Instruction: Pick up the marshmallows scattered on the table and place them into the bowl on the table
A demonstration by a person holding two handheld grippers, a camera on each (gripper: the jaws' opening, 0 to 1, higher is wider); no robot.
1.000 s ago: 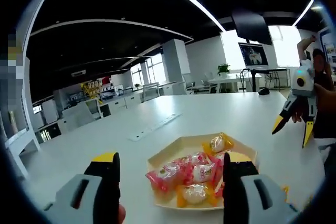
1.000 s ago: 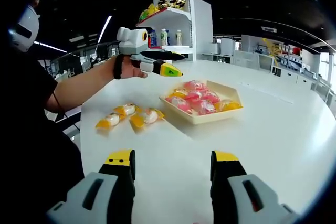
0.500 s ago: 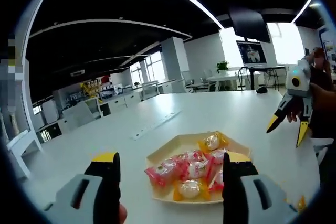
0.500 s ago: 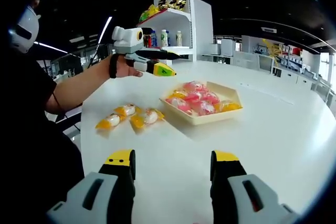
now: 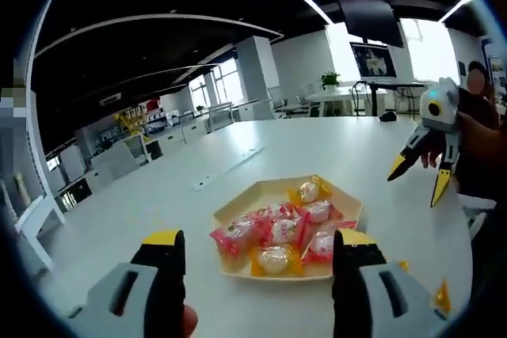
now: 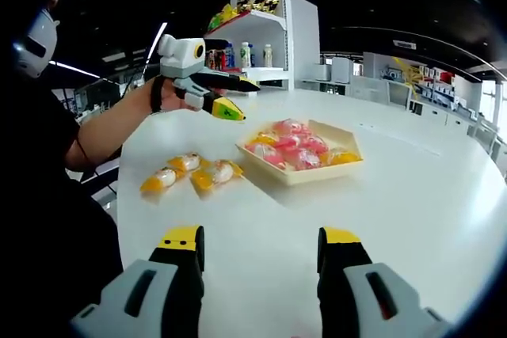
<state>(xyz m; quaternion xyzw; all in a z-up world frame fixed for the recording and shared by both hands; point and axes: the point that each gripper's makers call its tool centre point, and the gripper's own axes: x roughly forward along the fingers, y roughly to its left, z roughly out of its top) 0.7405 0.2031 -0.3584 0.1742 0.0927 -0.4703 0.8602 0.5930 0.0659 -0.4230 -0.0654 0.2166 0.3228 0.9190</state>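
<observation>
Two wrapped marshmallows (image 6: 190,172) lie beside the bowl (image 6: 305,176). Both my left gripper (image 6: 226,96) and right gripper (image 6: 257,247) hang spread, empty. I should drop the left one squarely over the nearer wrapper.

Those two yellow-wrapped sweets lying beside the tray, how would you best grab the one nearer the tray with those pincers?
Judging by its pose, grip the nearer yellow marshmallow across its plump middle, not the thin twisted wrapper ends. It lies flat on the table, so come straight down from above, jaws astride its narrow width. The left gripper hangs open closest to it.
</observation>
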